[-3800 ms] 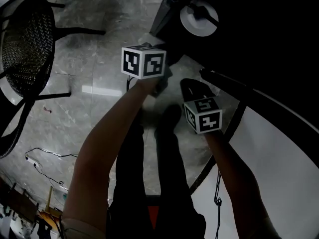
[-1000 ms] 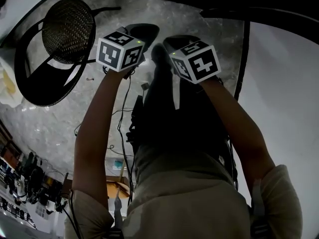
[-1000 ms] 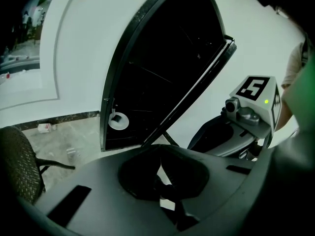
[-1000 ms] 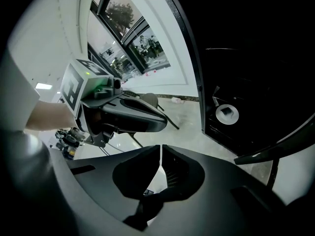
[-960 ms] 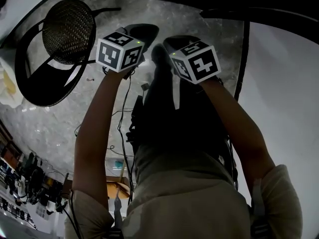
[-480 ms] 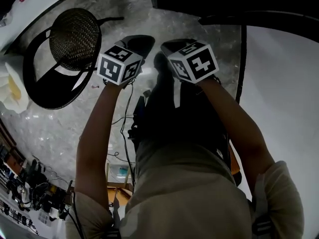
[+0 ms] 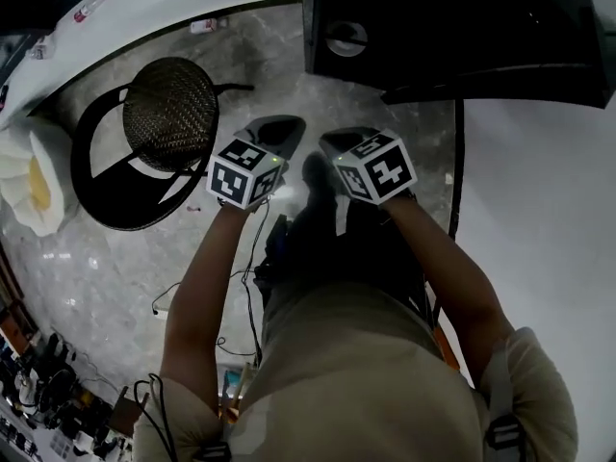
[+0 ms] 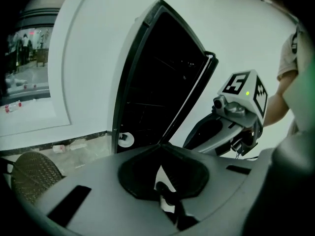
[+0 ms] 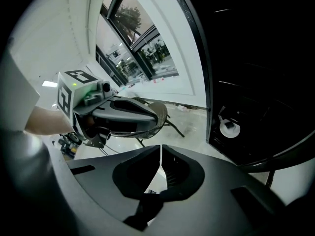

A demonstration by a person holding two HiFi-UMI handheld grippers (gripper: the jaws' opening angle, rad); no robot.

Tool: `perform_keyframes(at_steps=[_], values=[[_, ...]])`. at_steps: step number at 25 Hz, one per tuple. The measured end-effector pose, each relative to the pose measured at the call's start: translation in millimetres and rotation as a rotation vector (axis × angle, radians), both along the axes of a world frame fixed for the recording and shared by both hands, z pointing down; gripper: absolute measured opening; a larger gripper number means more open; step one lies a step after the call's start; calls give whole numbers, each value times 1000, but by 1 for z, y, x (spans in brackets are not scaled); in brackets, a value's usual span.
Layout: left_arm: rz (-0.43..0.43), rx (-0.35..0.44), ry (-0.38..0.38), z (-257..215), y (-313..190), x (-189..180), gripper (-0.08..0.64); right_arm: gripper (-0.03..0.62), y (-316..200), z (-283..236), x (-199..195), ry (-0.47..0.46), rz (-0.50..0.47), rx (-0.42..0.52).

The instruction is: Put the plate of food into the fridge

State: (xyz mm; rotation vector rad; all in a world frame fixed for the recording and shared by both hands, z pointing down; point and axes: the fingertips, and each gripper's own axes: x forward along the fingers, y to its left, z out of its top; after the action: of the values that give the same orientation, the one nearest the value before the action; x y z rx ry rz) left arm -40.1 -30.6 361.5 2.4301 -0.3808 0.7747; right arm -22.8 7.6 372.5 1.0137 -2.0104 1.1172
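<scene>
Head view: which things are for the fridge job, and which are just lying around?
For the job: fridge, white plate inside it, left gripper, right gripper, both shut and empty.
Just lying about: wicker chair, white-and-yellow thing beside it.

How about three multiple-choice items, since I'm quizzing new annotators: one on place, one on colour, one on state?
1. Where is the plate? A on a stove; B inside the fridge; C in a sink.
2. What colour is the plate? A white; B red; C blue.
3. How are the left tool and right tool? A both open; B left grips the plate; C both shut, empty.
B: it sits low inside the open fridge. A: it shows white. C: each tool's jaws meet with nothing between.
</scene>
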Motion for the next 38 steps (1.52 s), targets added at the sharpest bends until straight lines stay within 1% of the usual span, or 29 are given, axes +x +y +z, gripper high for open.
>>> perform_keyframes(at_steps=[2,4,10,13,16,18,21,25,28,33,38], values=[[-26,14,26,-13,0,-5,11,26,3,-8,-2,22,-16,12],[-37,24,37,-22,1,-9,11,26,5,-17,-3,33,-20,24],[-43,56,41,-41,8,-6,11,26,14,-40,-2,31,28,61],[-60,82,65,-55,10,1,11,26,17,-48,9,35,42,70],[-70,84,82,-66,15,6,11,26,19,-58,18,43,60,83],[-49,91,76,-71,21,11,11,26,22,-65,22,41,67,94],[-16,129,57,-78,26,18,11,26,26,-72,28,43,65,111],[-33,166,62,-95,26,30,11,26,31,-78,42,38,67,131],[-38,213,57,-100,24,38,11,26,31,-81,52,34,72,148],[-11,319,14,-112,29,55,11,26,33,-84,70,19,63,166],[9,340,3,-123,46,69,11,26,43,-93,80,11,37,179]])
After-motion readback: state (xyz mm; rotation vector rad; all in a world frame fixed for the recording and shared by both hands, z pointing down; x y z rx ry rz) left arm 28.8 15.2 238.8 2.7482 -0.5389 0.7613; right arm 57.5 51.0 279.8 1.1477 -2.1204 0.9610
